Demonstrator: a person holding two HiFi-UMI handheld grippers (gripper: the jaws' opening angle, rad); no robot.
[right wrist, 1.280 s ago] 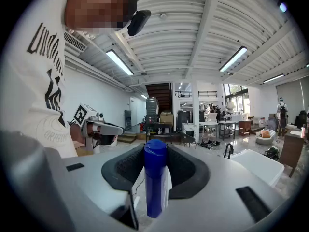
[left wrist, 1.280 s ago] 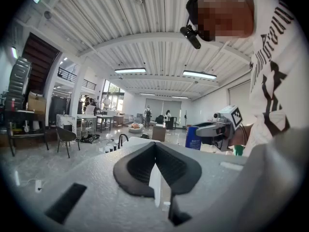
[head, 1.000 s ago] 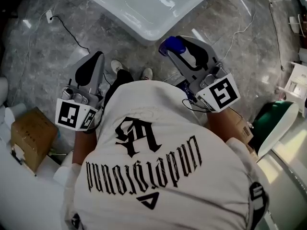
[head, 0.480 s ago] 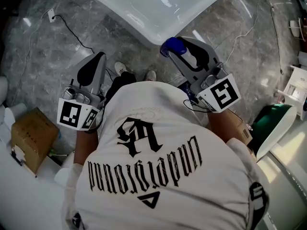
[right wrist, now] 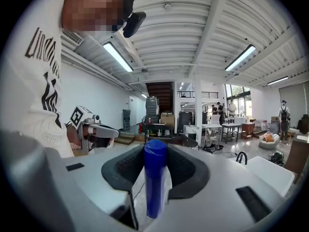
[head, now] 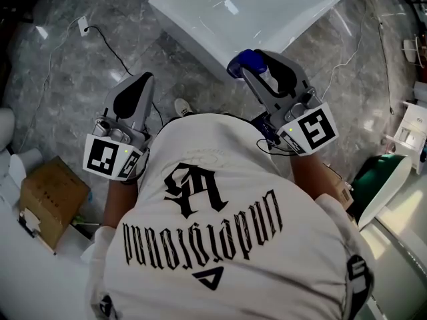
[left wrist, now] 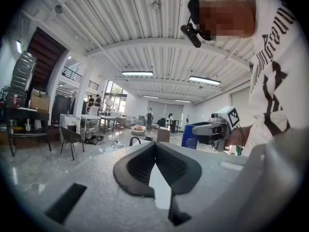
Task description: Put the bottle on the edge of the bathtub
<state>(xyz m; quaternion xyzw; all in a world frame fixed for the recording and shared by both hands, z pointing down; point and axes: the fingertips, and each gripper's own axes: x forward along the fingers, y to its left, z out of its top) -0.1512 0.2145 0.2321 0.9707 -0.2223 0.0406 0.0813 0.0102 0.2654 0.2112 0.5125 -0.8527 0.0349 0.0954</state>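
Observation:
A blue bottle (head: 243, 63) sits upright between the jaws of my right gripper (head: 255, 72), which is shut on it. In the right gripper view the blue bottle (right wrist: 155, 178) fills the gap of that gripper (right wrist: 155, 167). It hovers just in front of the near rim of the white bathtub (head: 200, 29), which lies at the top of the head view. My left gripper (head: 133, 93) is shut with nothing in it and is held over the floor left of the tub; its dark pads (left wrist: 137, 163) meet at the tips. From the left gripper view the bottle (left wrist: 189, 136) shows off to the right.
The floor (head: 60, 85) is grey marble with a black cable (head: 107, 43) trailing across it. A cardboard box (head: 52, 193) lies at the lower left. A green and white object (head: 380, 172) stands at the right. The person's shoe (head: 183, 106) shows below the tub.
The bathtub has come further into the head view, lower and nearer. Both grippers have shifted slightly up and right toward it, the right one still holding the bottle.

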